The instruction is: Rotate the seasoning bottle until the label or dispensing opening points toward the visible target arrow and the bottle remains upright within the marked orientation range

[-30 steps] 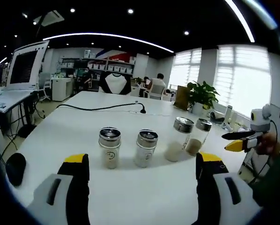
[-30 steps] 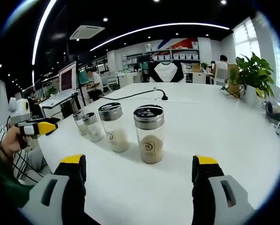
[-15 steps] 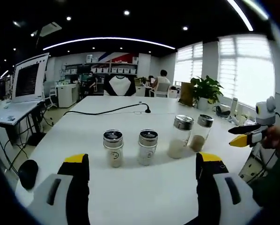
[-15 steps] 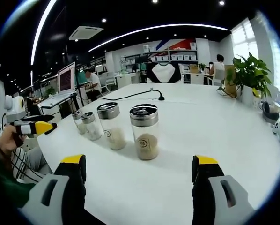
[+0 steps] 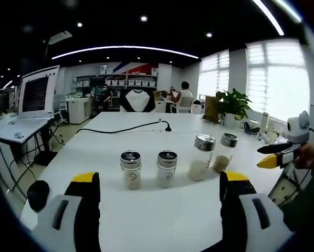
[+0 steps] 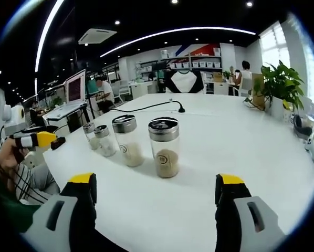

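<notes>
1. Four seasoning bottles stand upright in a row on the white counter, ahead of both hand-held grippers and untouched by either.
2. Left hand-held gripper: jaws spread wide, holding nothing. Straight ahead of it stand the two short bottles; ahead and to its right stand the taller pale-filled bottle and the brown-filled bottle.
3. Right hand-held gripper: jaws likewise wide and empty. The brown-filled bottle, a round label facing the camera, stands just ahead between its jaws; the rest recede to its left.
4. A black cable lies farther back on the counter.
</notes>
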Demonstrator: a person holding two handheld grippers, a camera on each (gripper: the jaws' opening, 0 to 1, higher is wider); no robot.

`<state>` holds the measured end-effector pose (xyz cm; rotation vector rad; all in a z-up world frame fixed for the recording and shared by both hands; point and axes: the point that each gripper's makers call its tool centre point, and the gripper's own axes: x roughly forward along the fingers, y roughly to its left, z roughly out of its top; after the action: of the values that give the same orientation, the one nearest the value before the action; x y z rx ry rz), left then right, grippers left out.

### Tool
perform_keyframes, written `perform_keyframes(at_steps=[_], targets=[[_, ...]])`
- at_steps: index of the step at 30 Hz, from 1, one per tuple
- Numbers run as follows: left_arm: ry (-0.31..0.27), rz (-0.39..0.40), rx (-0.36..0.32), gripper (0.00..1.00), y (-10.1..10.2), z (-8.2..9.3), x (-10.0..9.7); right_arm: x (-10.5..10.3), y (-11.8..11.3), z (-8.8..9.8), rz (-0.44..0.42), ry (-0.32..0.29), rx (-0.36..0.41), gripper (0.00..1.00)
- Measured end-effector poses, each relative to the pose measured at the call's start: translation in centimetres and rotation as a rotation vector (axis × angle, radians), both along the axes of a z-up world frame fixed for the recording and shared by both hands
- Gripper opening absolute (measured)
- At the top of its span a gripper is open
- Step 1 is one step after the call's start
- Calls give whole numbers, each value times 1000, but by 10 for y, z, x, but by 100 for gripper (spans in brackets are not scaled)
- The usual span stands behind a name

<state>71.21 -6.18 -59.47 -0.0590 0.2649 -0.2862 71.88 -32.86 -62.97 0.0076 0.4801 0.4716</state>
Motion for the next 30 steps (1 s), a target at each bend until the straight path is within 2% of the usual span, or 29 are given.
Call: perform_keyframes(at_steps=[7,17,30], targets=[[-5,-9,-6,100,-6,1,-1,0,4,7,19,-17,4,96],[-1,-49,0,99,-18,0,2,-1,-1,0,4,-1,6,95],[13,-53,-10,99,-19,-4,-2,-1,-2,-4,10,5,4,95]])
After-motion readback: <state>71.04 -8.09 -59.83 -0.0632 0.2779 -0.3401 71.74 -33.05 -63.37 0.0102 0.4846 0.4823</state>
